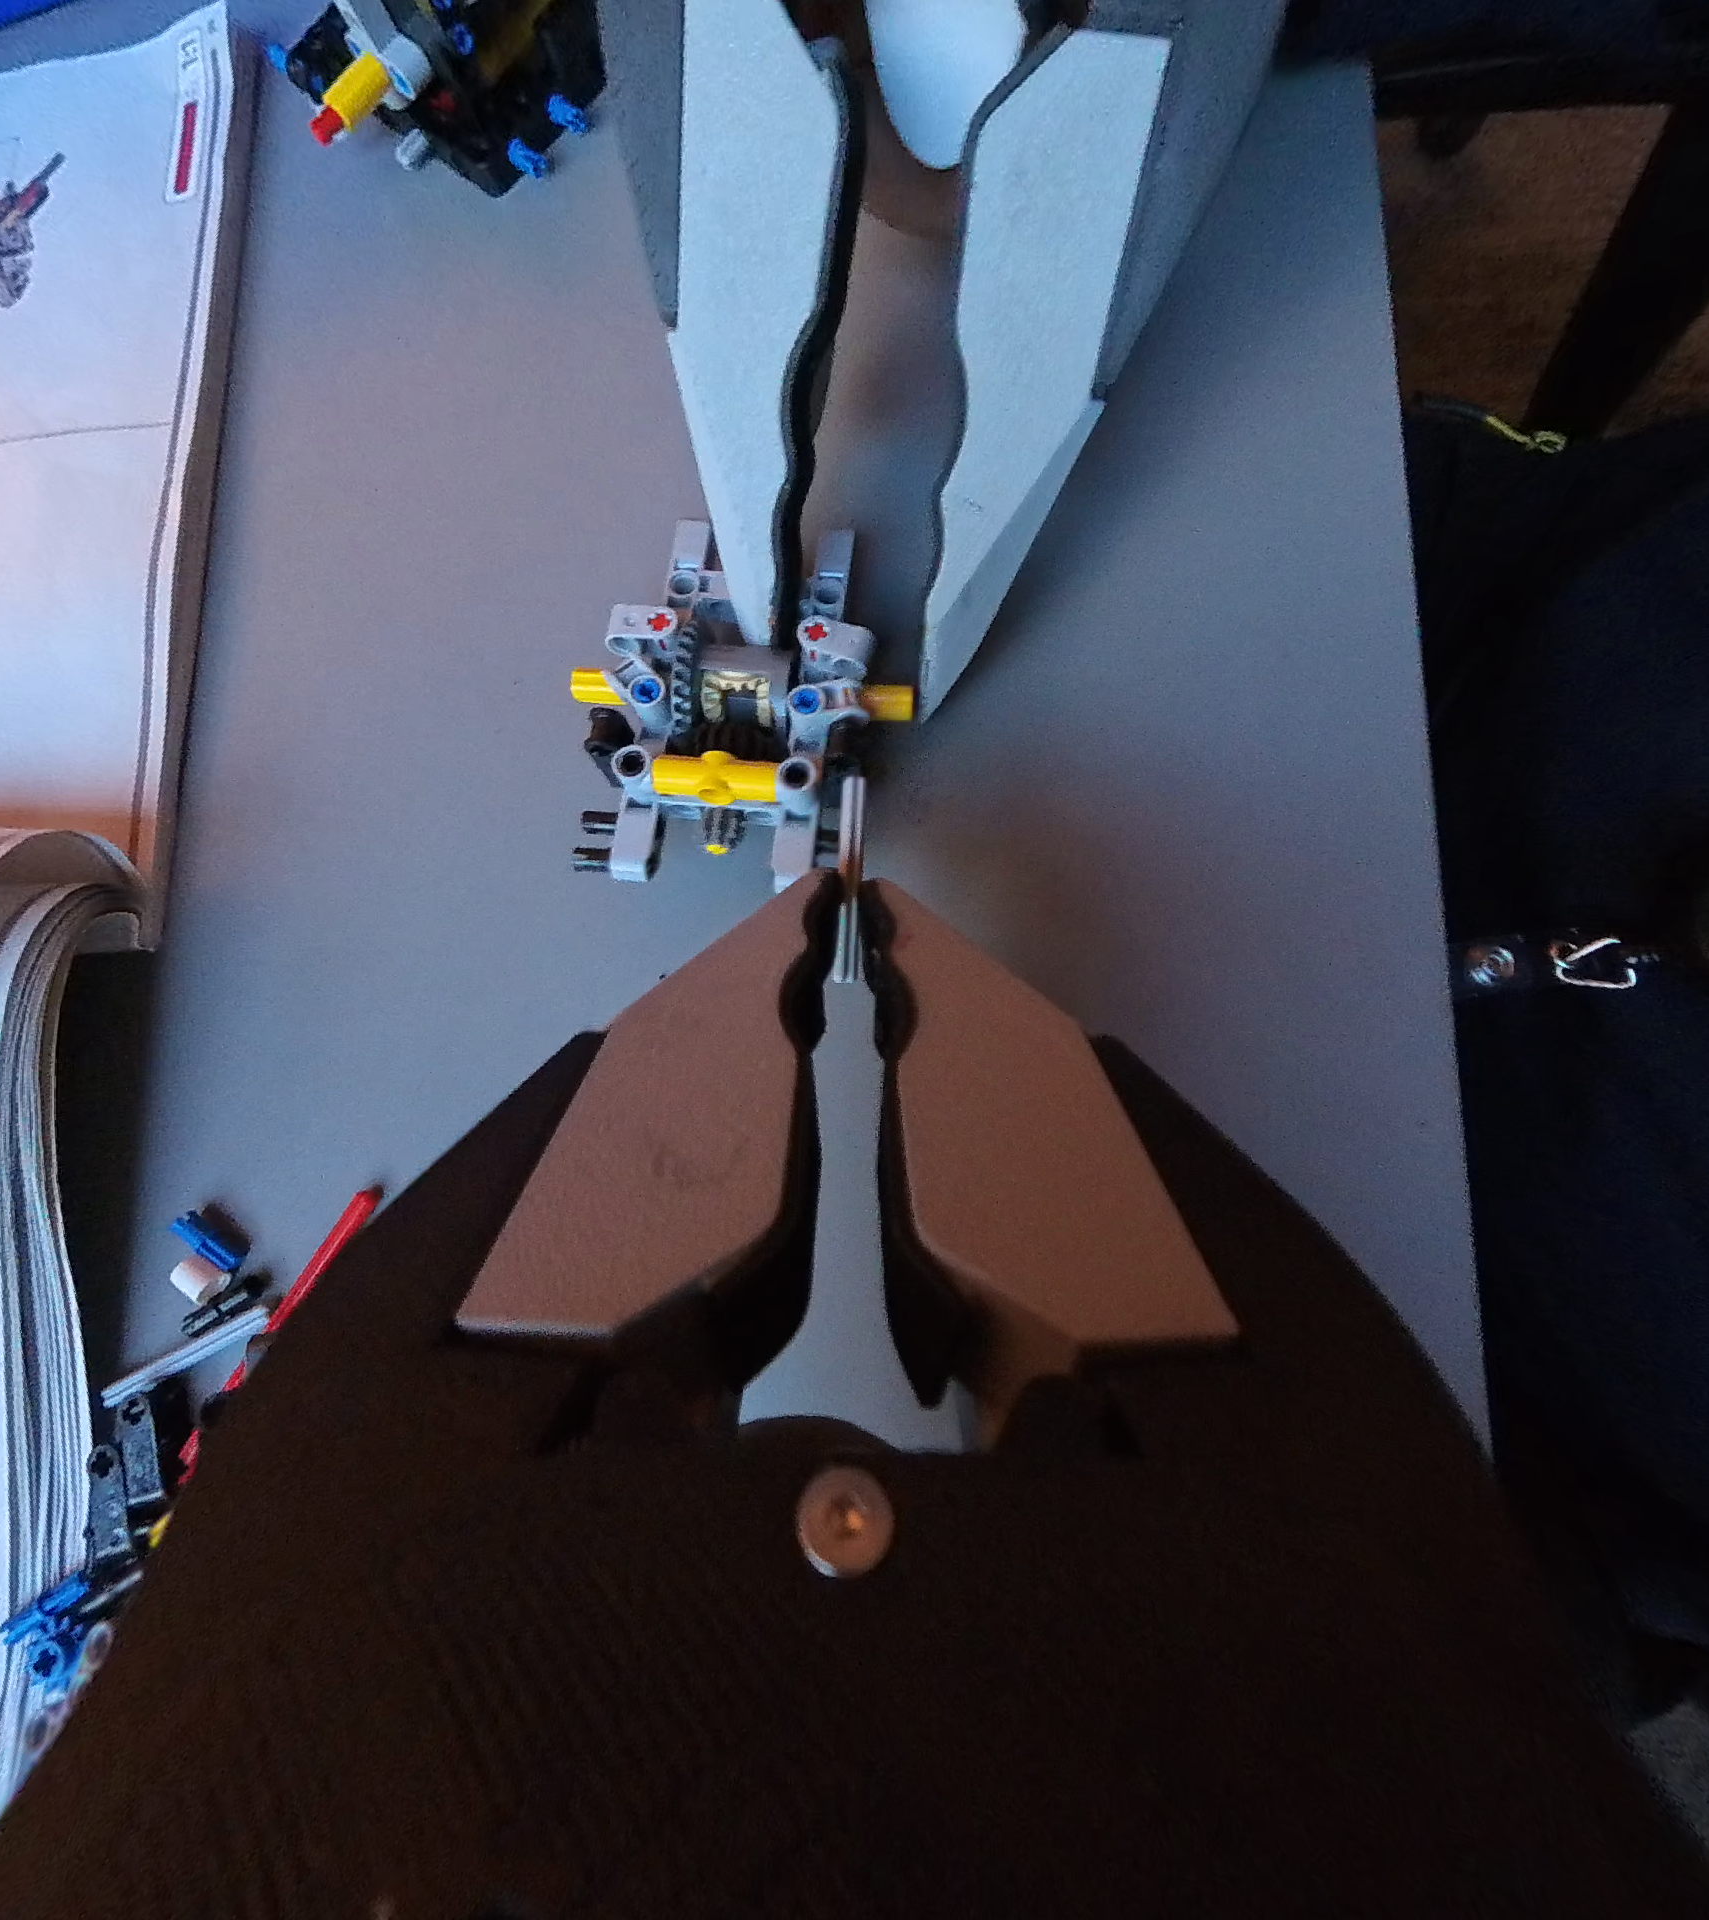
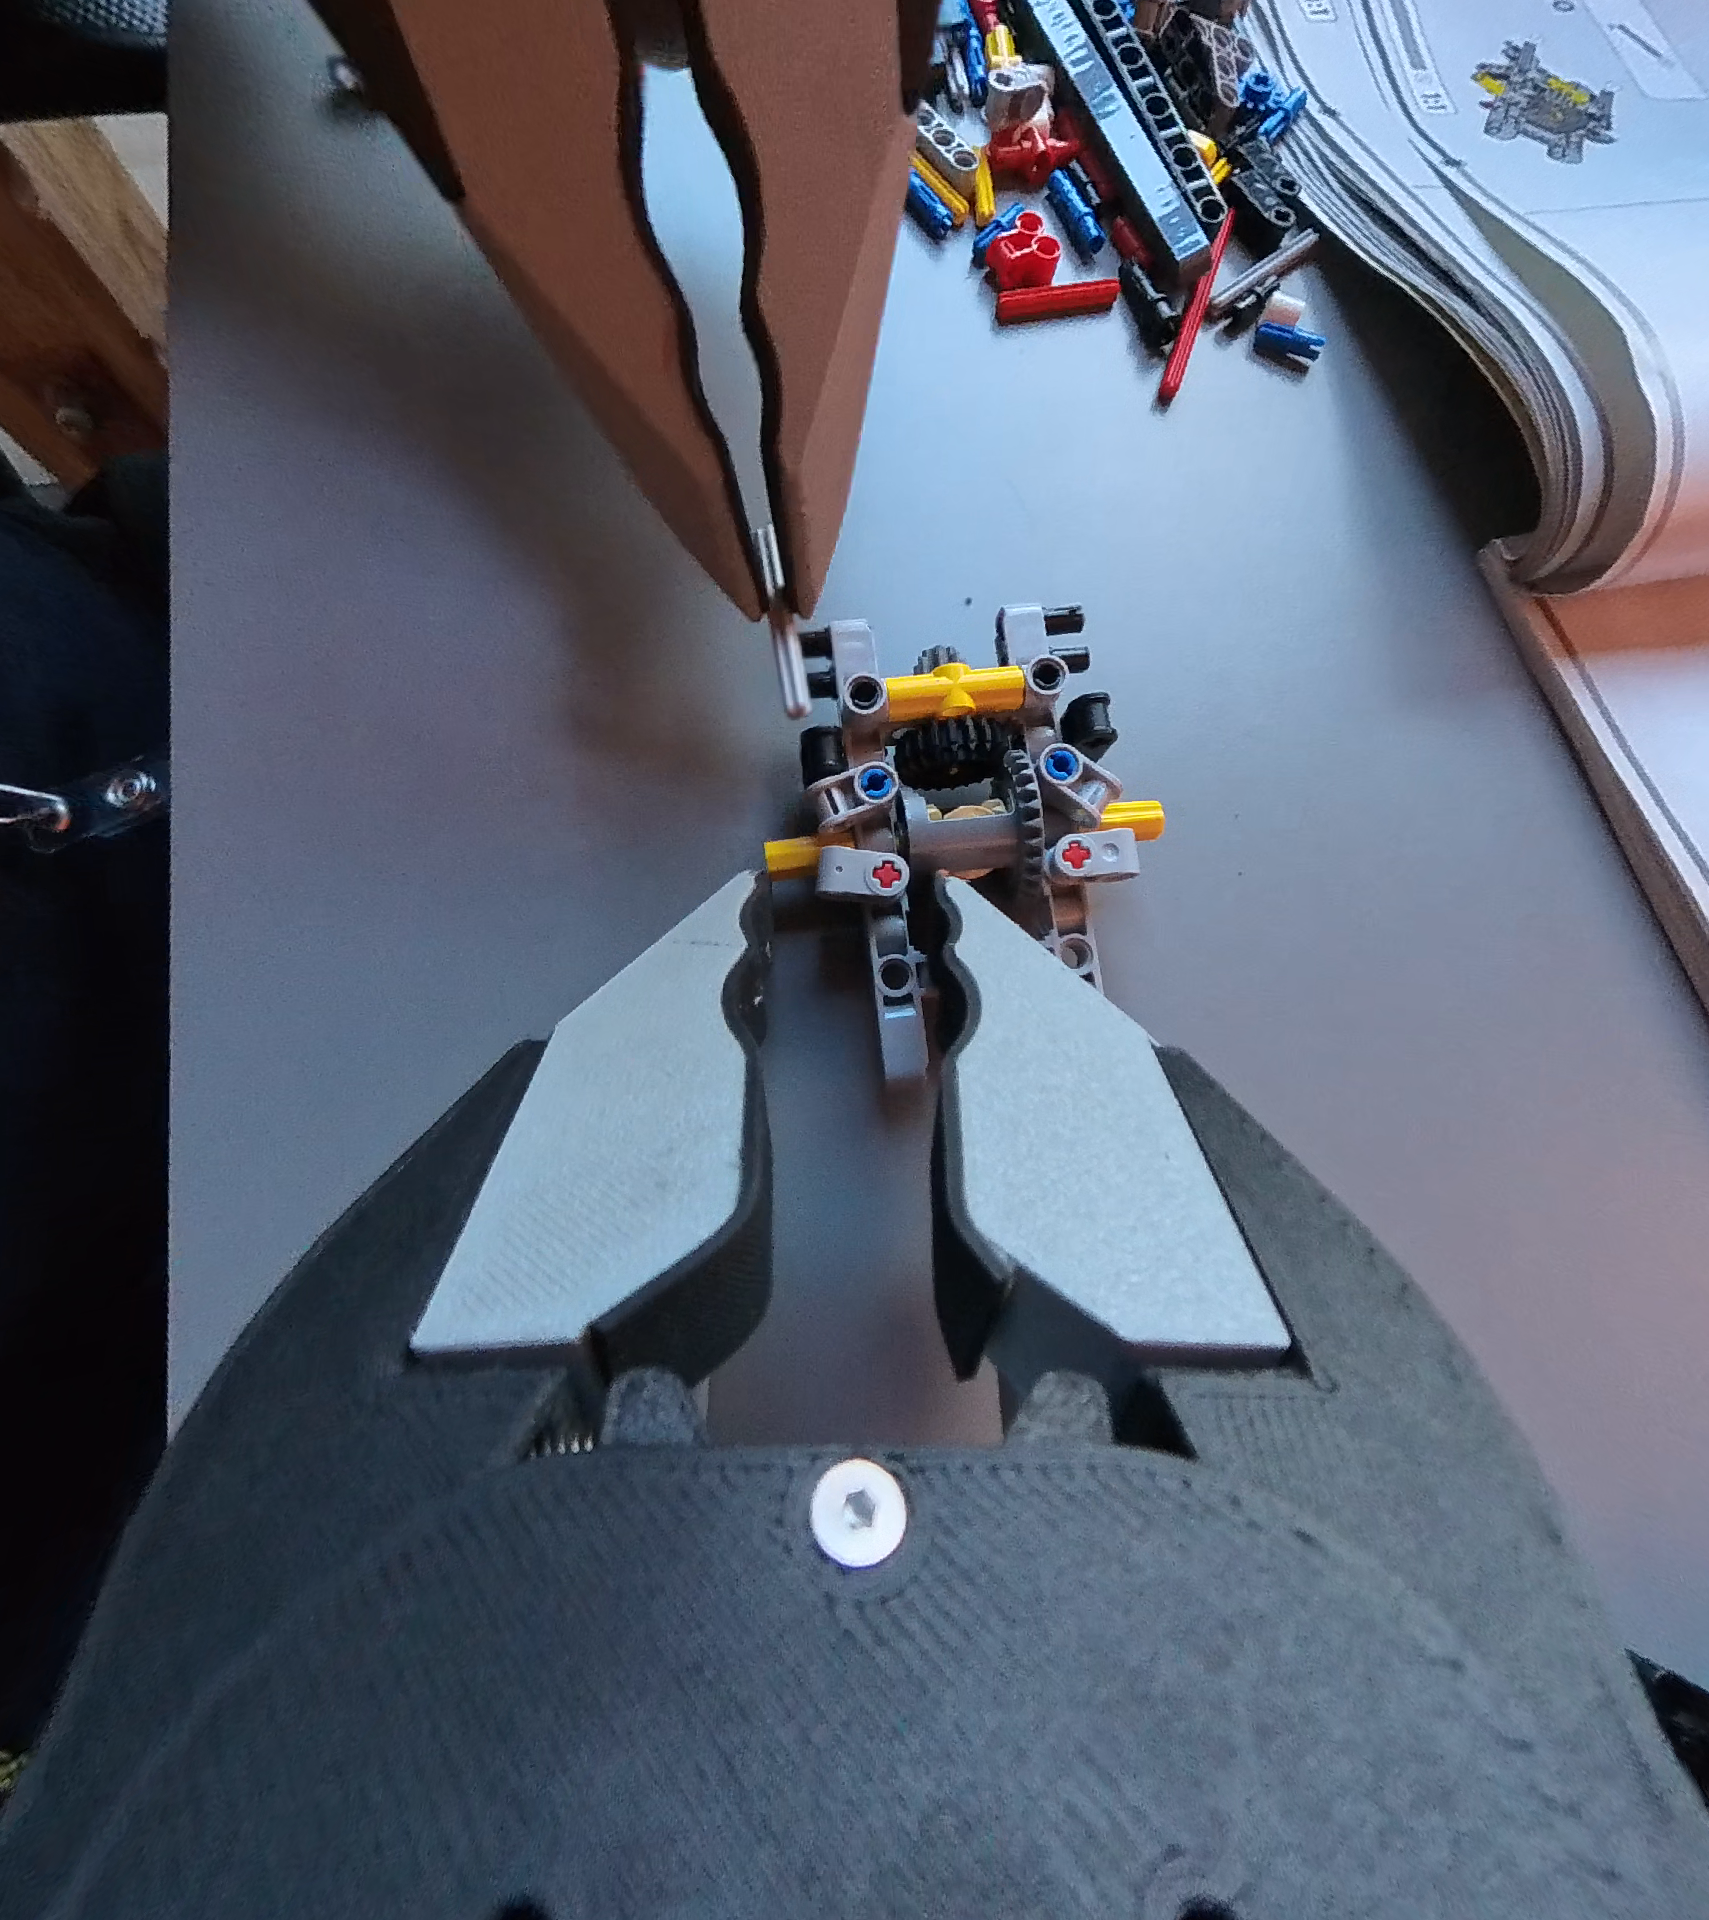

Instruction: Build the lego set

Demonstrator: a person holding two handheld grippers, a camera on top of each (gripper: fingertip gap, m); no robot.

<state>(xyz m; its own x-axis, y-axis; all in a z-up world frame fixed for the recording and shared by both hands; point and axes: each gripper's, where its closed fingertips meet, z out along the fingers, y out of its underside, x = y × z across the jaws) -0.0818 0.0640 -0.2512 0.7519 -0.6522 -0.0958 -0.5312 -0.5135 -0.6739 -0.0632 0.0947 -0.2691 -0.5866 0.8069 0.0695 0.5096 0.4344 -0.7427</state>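
Your two wrist cameras look steeply down from close range, facing each other across the grey bench (image 1: pixel 434 520), sharing the small grey-and-yellow toy-brick gear assembly (image 1: pixel 715 727).

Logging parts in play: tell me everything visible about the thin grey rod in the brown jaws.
The rod is a slim, light grey, plastic-looking axle, straight, with lengthwise grooves. The left gripper is shut on its rear part, brown fingertips pressing both sides; the front end sticks out free. It points at the grey and yellow gear assembly, its tip beside one corner near black pins; contact there is unclear.

booklet (image 1: pixel 19 416) cut off at edge, brick pile (image 1: pixel 133 1455) partly hidden
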